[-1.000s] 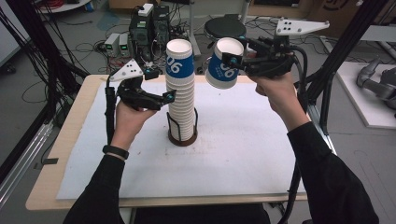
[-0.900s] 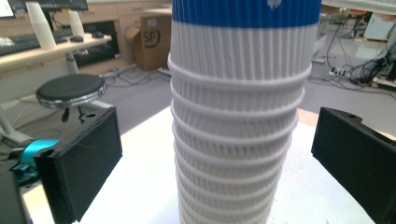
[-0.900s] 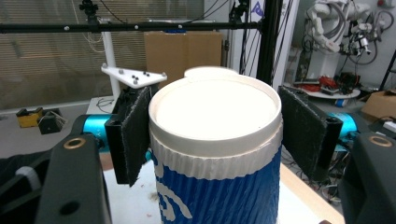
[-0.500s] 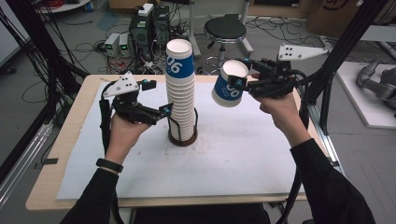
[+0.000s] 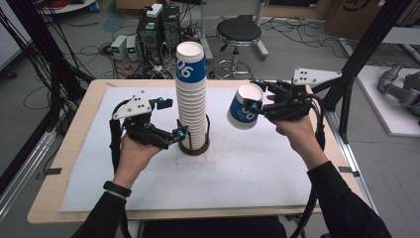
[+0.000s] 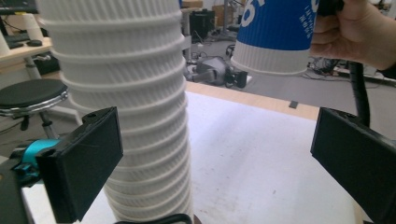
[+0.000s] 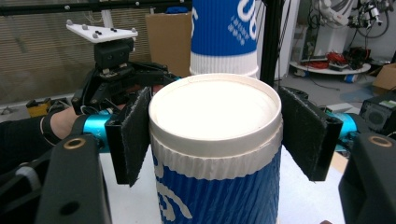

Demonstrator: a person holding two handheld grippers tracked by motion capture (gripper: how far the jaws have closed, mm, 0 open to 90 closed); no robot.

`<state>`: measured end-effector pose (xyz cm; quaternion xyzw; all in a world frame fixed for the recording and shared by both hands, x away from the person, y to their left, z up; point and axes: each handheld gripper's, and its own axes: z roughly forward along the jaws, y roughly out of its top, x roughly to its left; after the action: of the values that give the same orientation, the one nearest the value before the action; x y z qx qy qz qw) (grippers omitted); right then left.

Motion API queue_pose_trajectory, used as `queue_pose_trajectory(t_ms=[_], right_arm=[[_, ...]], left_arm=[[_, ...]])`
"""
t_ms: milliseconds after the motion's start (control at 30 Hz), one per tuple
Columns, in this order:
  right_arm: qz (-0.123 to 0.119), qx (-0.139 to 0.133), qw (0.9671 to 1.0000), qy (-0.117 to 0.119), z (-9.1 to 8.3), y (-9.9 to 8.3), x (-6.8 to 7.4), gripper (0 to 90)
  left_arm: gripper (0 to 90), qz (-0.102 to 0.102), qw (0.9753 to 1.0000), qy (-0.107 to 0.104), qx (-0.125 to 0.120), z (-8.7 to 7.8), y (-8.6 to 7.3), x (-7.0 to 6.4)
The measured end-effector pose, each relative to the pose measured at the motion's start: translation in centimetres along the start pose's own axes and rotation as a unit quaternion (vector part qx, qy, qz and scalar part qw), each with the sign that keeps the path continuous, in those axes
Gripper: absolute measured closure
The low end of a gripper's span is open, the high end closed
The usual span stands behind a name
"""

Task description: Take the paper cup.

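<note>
Jaws clamped on a single paper cup point(image 5: 243, 107), my right gripper point(image 5: 258, 105) holds it in the air over the worktop's right half, tilted, its long axis leaning and its open mouth facing up and back toward the gripper. My left gripper point(image 5: 179, 134) stands released, jaws spread beside the foot of the cup stack point(image 5: 191, 94), which rises upright near the worktop's far edge. The stack lies left of the held cup, nearer my left hand point(image 5: 132, 152).
</note>
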<state>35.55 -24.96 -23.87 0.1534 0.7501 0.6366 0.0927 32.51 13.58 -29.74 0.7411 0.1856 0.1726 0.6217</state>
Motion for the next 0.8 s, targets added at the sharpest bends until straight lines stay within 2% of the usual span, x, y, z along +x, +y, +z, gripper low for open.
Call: queue_pose_trajectory(t_ms=[167, 400, 567, 800], right_arm=[[0.005, 0.007, 1.0000, 0.000, -0.1, -1.8, 0.3, 30.2], [0.000, 0.009, 1.0000, -0.003, -0.3, -3.3, 0.7, 30.2], [0.002, 0.019, 0.9998, -0.007, -0.4, -4.6, 1.2, 30.2], [0.008, 0.015, 0.9998, -0.014, -0.8, -6.2, 1.6, 30.2]], left_arm=[[2.2, -0.004, 0.9999, -0.011, 0.005, 0.4, -0.8, -0.5], [2.1, -0.010, 0.9996, -0.024, 0.008, 1.0, -1.7, -1.0], [2.2, -0.012, 0.9992, -0.037, 0.011, 1.5, -2.3, -1.4], [2.1, -0.014, 0.9988, -0.043, 0.021, 2.1, -3.0, -1.9]])
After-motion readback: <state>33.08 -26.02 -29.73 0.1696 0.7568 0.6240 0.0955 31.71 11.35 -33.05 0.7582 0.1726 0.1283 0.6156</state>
